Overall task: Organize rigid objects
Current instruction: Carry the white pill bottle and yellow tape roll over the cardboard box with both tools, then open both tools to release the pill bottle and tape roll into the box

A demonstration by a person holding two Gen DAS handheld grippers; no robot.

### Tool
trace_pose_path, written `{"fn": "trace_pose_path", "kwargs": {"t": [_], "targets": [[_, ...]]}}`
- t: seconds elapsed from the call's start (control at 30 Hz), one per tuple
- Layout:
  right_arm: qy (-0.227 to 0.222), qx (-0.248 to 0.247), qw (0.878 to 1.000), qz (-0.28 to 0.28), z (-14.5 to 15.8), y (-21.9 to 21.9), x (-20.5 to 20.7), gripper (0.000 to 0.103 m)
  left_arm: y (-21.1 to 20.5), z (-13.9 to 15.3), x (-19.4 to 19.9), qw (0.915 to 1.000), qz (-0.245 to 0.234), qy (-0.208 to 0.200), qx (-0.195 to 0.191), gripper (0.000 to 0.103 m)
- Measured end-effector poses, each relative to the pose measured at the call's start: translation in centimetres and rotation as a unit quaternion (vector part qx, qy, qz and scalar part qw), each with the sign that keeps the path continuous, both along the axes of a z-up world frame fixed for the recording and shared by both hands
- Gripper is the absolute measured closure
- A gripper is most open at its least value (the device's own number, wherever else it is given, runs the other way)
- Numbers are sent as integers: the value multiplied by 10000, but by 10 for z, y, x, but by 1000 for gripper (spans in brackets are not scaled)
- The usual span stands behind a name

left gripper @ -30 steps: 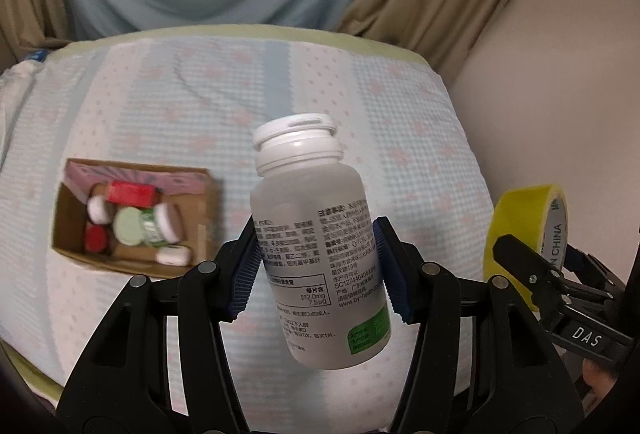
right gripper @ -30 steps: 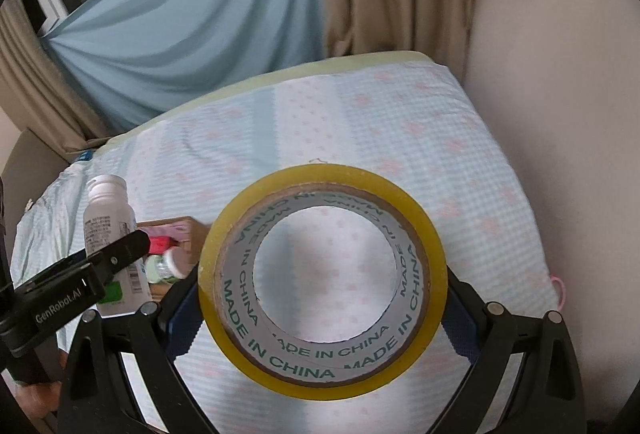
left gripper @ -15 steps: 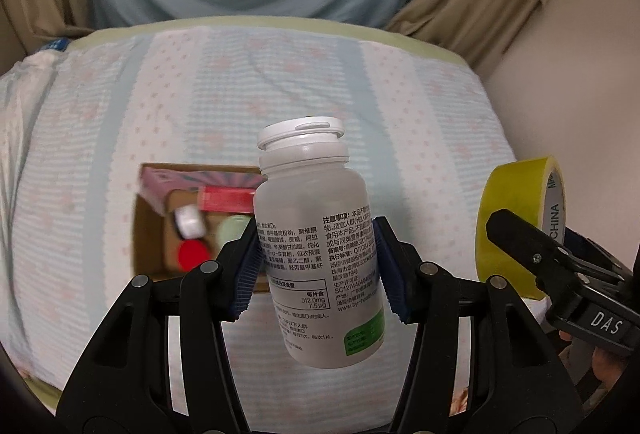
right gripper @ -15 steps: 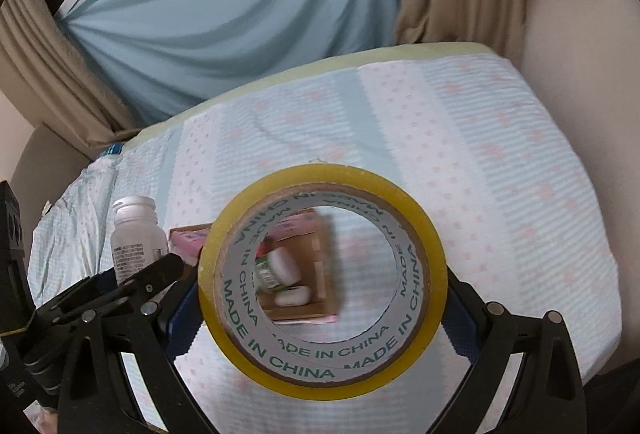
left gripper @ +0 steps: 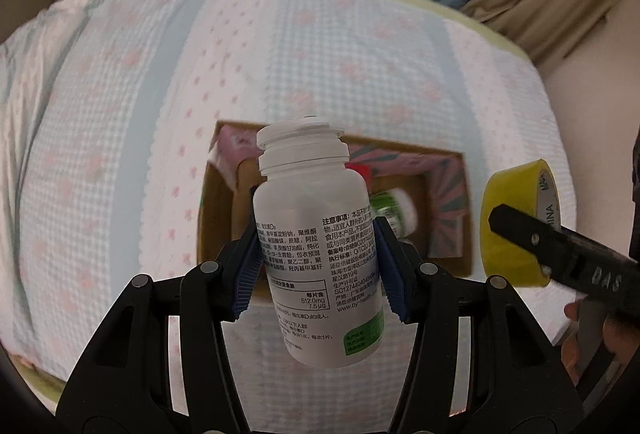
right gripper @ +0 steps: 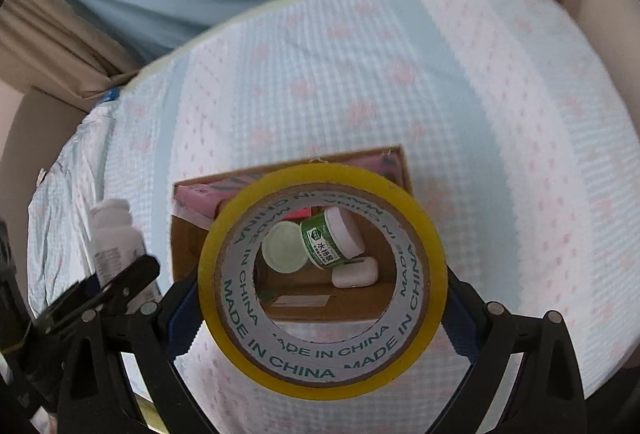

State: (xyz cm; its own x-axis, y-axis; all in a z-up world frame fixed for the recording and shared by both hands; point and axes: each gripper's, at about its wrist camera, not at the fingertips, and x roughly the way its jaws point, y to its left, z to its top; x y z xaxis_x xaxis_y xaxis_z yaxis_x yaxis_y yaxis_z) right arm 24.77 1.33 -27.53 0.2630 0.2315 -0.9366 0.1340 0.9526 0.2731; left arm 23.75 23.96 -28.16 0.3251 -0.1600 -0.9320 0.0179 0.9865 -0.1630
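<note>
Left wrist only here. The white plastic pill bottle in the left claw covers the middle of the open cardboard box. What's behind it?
Observer: The right wrist view shows a pale green round lid lying flat there.
Operator: The green thing I half see, is it upright?
Observer: No. It is a green-labelled jar with a white cap, lying on its side right beside that lid.
Operator: Anything nearer than it?
Observer: A small white oval case, just in front of the jar.
</note>
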Motion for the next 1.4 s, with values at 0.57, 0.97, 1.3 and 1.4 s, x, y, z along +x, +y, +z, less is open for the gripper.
{"fn": "trace_pose_path", "kwargs": {"t": [0.57, 0.97, 1.3, 1.4], "targets": [[1051, 304, 9930, -445, -111, -11, 56, 5, -40, -109, 51, 9924, -684, 1008, 157, 55], [1027, 79, 9943, -267, -117, -3, 65, 0, -58, -105, 58, 9900, -1090, 774, 440, 0], [811, 38, 9960, -370, -99, -8, 51, 0, -48, -92, 41, 9921, -942, 735, 381, 0], [759, -90, 9965, -351, -91, -6, 48, 0, -44, -84, 33, 9931, -875, 660, 406, 0]]}}
